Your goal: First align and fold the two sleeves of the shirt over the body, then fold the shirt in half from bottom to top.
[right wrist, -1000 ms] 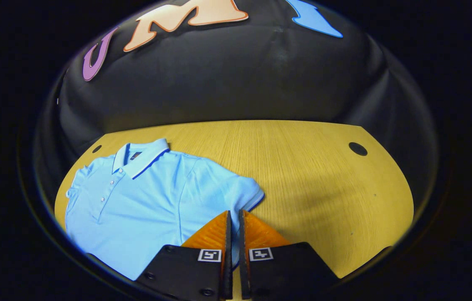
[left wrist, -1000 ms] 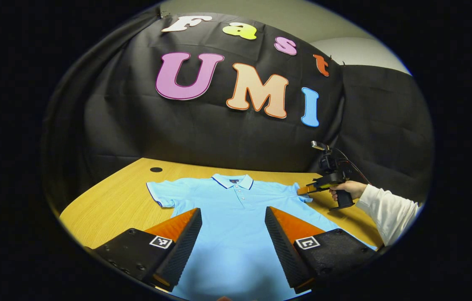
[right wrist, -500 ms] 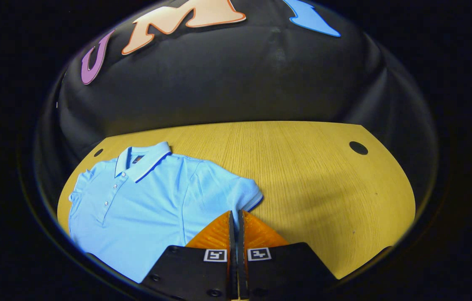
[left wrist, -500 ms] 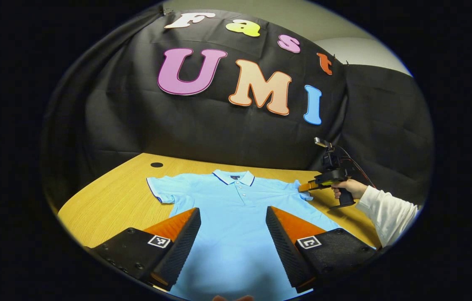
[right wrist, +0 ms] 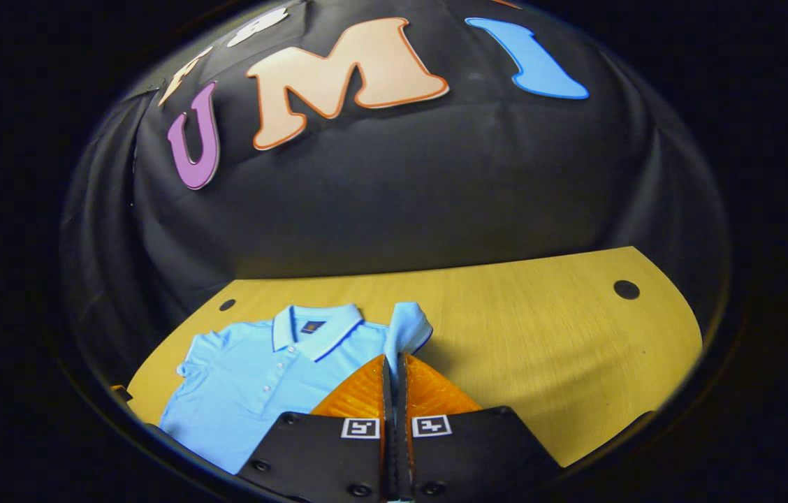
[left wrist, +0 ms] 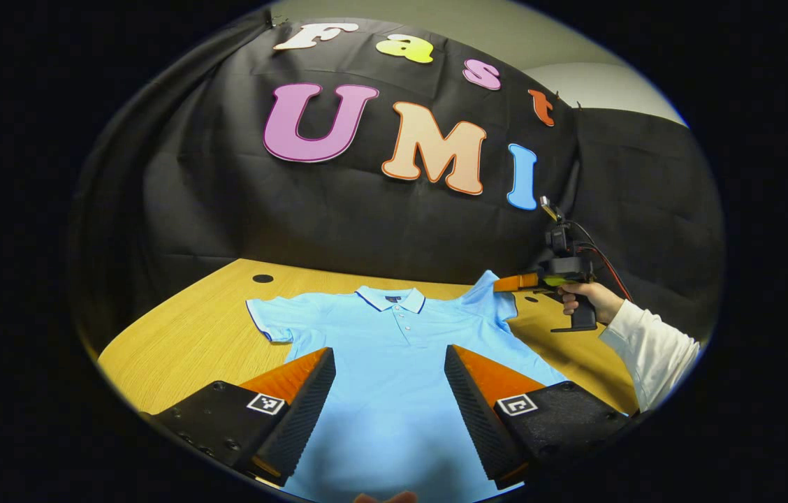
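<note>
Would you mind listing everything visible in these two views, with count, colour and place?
shirt: one, light blue polo with dark-trimmed collar, spread flat on the table; one sleeve lifted off the table
table: one, yellowish wood, under the shirt
cable holes: at least two, dark, near the table's far corners
booth wall: black cloth, behind the table
right gripper: one, pinching the lifted sleeve
left gripper: one, fingers apart, over the shirt's lower part
hand: one, with white sleeve cuff, holding the right gripper
</note>
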Motion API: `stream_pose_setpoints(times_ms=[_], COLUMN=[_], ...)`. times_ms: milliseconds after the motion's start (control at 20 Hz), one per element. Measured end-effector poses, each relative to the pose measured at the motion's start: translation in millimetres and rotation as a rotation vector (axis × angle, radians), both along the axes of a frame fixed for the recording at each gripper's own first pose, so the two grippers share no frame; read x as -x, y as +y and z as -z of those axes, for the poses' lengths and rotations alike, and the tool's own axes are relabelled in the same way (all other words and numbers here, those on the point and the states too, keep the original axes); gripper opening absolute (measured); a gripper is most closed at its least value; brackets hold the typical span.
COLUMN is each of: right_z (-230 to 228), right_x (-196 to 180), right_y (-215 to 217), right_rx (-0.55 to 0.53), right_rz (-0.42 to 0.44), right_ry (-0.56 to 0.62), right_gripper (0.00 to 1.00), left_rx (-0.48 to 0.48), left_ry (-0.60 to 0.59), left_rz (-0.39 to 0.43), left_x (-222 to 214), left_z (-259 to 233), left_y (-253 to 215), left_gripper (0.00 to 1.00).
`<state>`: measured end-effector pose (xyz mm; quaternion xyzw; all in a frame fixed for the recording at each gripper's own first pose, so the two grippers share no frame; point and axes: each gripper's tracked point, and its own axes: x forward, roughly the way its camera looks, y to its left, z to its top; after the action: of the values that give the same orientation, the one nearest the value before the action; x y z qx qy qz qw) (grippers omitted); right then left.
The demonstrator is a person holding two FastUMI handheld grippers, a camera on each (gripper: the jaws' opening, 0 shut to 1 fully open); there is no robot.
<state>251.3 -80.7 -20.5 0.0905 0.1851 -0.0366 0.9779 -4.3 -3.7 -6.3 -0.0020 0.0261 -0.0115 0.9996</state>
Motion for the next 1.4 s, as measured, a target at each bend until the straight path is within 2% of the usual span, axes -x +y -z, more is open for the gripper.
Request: stream_pose_setpoints(times_ms=[250, 450, 650, 800, 900, 950, 1000, 1050, 1200, 1400], right_z=[4, 51, 78, 81, 87, 89, 90, 92, 88, 61], right_x=[-20, -22, -22, -24, -23, -21, -18, -16, -10, 16], right_y=[81, 137, 171, 175, 176, 175, 174, 175, 179, 179], right_rx=[0.001, 0.042, 0.096, 0.103, 0.103, 0.115, 0.135, 0.155, 0.178, 0.145], right_rz=[-0.123, -0.230, -0.294, -0.297, -0.299, -0.301, -0.304, -0.314, -0.325, -0.334], right_ry=[-0.004, 0.096, 0.140, 0.144, 0.161, 0.169, 0.173, 0.176, 0.150, 0.088], right_gripper=[0.02, 0.02, 0.02, 0.02, 0.06, 0.20, 0.28, 0.29, 1.00, 0.96], left_rx=[-0.005, -0.008, -0.008, -0.007, -0.007, -0.009, -0.009, -0.009, -0.011, -0.014], left_ry=[-0.004, -0.012, -0.008, -0.008, -0.008, -0.006, -0.007, -0.008, -0.010, -0.001], left_rz=[-0.003, -0.017, -0.020, -0.019, -0.022, -0.025, -0.027, -0.027, -0.037, -0.067], left_x=[2, 0, 0, -1, -1, -1, -1, -1, -1, -4], left_z=[-1, -4, -2, -2, -2, -2, -2, -3, -2, -1], left_y=[1, 7, 8, 8, 9, 10, 11, 11, 15, 28], left_gripper=[0.94, 0.94, 0.94, 0.94, 0.94, 0.94, 0.94, 0.94, 0.94, 0.94])
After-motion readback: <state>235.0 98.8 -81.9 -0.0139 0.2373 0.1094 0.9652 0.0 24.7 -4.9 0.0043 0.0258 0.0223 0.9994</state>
